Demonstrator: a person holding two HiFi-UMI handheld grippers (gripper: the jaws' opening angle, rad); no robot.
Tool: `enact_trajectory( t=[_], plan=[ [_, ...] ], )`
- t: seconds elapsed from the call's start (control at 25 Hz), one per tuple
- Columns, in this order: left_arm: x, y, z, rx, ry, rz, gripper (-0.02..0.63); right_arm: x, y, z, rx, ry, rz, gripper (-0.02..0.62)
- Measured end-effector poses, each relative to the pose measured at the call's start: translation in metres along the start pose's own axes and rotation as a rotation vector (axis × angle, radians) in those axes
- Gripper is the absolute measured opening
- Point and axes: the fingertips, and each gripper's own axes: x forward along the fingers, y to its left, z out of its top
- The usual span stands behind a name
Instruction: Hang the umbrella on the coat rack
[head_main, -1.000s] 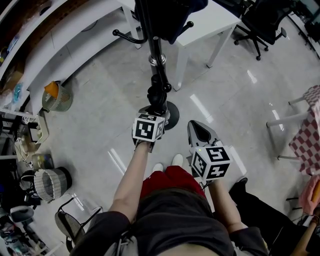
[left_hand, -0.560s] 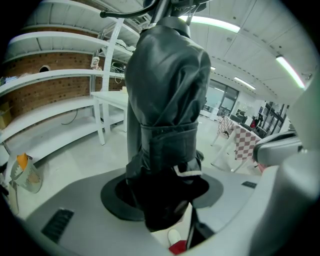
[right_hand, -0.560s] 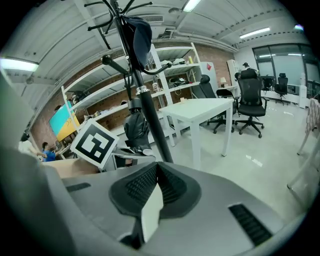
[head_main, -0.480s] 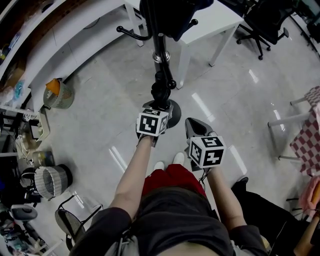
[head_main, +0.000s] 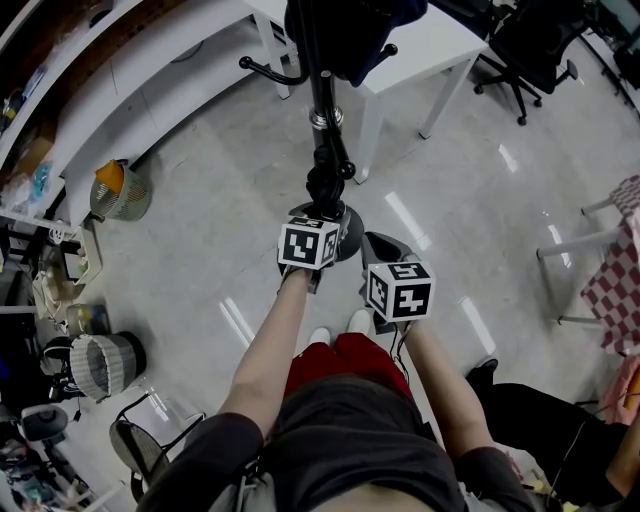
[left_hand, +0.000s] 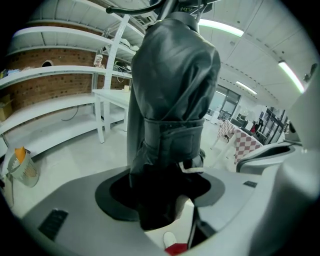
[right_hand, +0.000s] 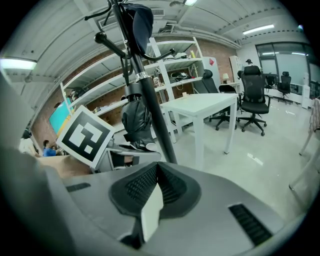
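A folded dark grey umbrella (left_hand: 170, 90) hangs along the black coat rack pole (head_main: 322, 110), its top up at the hooks. In the head view it shows as a dark bundle (head_main: 322, 180) above the round base (head_main: 348, 228). My left gripper (left_hand: 160, 195) has its jaws around the umbrella's lower end, and they are opening; a gap shows beside the right pad. That gripper (head_main: 320, 212) sits under its marker cube. My right gripper (right_hand: 156, 167) is shut and empty, to the right of the pole (right_hand: 150, 110), with the umbrella (right_hand: 134, 117) seen beyond it. Its tip (head_main: 372, 240) points at the floor.
A white table (head_main: 420, 40) stands just behind the rack, with a black office chair (head_main: 530, 50) to its right. A wire bin (head_main: 120, 195) and a white basket (head_main: 95, 365) stand at the left. A checked tablecloth (head_main: 615, 270) is at the right edge.
The right gripper has shifted left and closer to the rack's base in the head view. The left gripper stays at the umbrella's lower end.
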Motion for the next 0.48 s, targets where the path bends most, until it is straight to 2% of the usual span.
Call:
enact_trajectory(
  t=[0.28, 0.48],
  plan=[
    [-0.006, 0.004, -0.004, -0.110, -0.044, -0.026, 0.292, 0.002, 0.002, -0.009, 0.014, 0.021, -0.008, 0.018],
    [-0.014, 0.014, -0.016, -0.153, -0.051, -0.016, 0.321, 0.002, 0.006, -0.015, 0.010, 0.033, -0.015, 0.018]
  ],
)
